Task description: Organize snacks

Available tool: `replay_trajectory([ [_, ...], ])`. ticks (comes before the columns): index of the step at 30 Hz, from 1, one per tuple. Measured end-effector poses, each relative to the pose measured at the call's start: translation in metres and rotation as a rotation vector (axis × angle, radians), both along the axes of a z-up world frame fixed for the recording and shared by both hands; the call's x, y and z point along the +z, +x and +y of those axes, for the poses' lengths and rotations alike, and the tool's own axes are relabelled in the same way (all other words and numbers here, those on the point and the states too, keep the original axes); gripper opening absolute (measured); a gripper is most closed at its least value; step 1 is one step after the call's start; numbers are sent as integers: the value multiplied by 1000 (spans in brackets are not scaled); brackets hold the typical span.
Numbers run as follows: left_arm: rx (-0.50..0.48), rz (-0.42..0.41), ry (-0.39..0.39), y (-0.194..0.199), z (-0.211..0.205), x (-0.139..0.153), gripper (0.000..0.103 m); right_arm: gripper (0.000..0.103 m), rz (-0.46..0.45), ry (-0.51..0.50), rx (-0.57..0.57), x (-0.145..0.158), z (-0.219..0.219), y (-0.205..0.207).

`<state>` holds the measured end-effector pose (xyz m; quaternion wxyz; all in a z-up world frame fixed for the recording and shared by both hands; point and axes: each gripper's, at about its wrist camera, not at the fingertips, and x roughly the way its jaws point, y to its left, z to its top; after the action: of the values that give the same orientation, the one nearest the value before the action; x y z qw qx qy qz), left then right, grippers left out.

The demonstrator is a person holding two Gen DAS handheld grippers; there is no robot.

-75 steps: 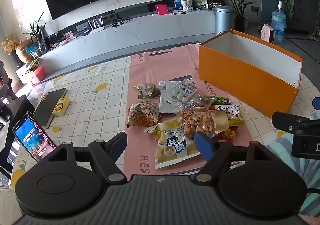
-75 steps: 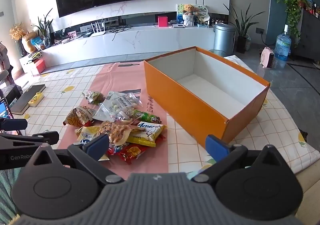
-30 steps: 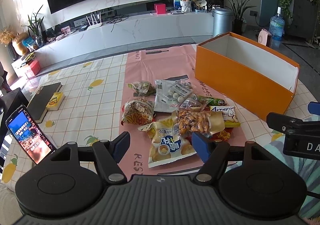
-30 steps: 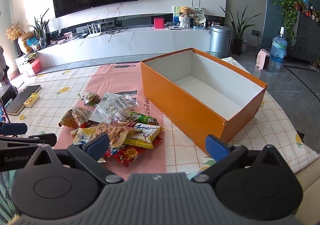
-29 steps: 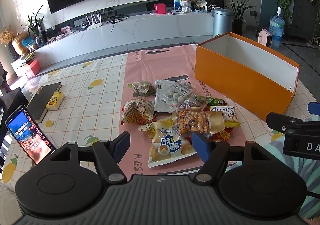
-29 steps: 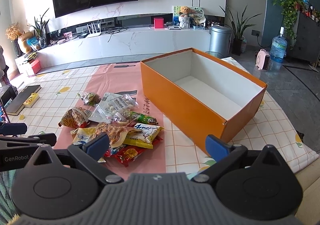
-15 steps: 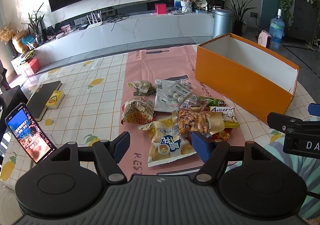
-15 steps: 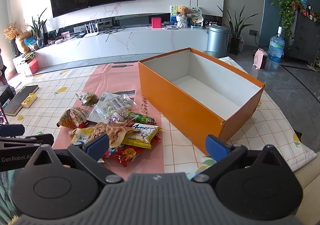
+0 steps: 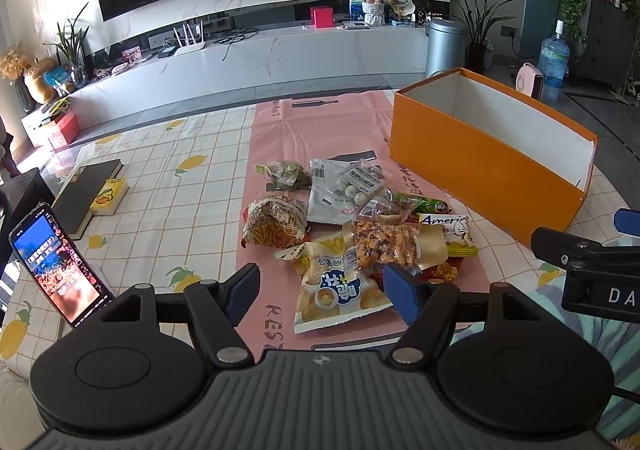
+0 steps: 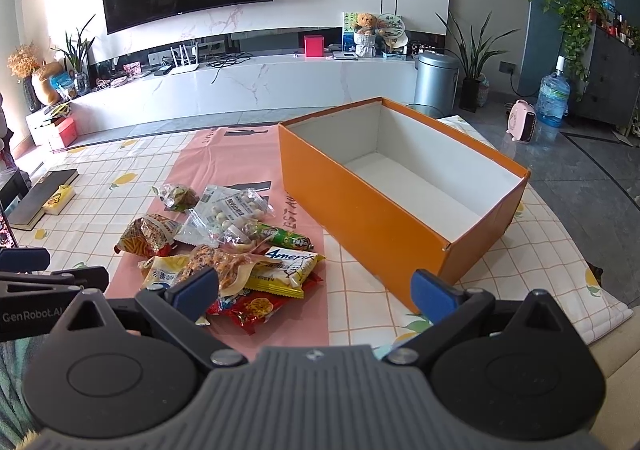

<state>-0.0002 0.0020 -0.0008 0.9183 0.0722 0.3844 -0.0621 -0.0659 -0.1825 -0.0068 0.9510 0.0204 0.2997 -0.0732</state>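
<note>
Well, nothing is packed yet, and both tools are hanging back at the near edge of the bench [image 9: 168,186]. The left hand-held gripper [image 9: 320,290] is sitting with its jaws spread wide and nothing between them, and just ahead of it the white-and-blue puff bag [image 9: 338,290] is lying closest. The right hand-held gripper [image 10: 314,290] is likewise gaping and empty, with the red packet [image 10: 256,308] just beyond its left finger. A little farther out from both, the pile of snacks [image 9: 360,226] is sprawling loose on the pink mat [image 9: 320,130]: the nut bag [image 9: 384,244] overlapping the yellow wafer pack [image 9: 450,230], the orange crisps bag [image 9: 276,224] to the left, the clear bag of white candies [image 9: 356,182] and the small green packet [image 9: 284,174] behind. Farther still, ahead and to the right, the orange box [image 10: 360,210] is standing open, and its white inside is showing bare. So, by my reading, every packet is waiting to go in, and the whole job is lying ahead.
</note>
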Motion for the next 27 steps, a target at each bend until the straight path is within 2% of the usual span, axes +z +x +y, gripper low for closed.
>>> replay_trajectory([
  [17, -9, -8, -4, 1, 2, 1, 82, 99, 1, 3, -1, -2, 1, 2],
  [22, -24, 0, -9, 4, 5, -1, 72, 98, 8, 7, 13, -6, 2, 6],
  [27, -67, 30, -54, 11, 11, -7, 61, 89, 37, 76, 34, -18, -4, 14],
])
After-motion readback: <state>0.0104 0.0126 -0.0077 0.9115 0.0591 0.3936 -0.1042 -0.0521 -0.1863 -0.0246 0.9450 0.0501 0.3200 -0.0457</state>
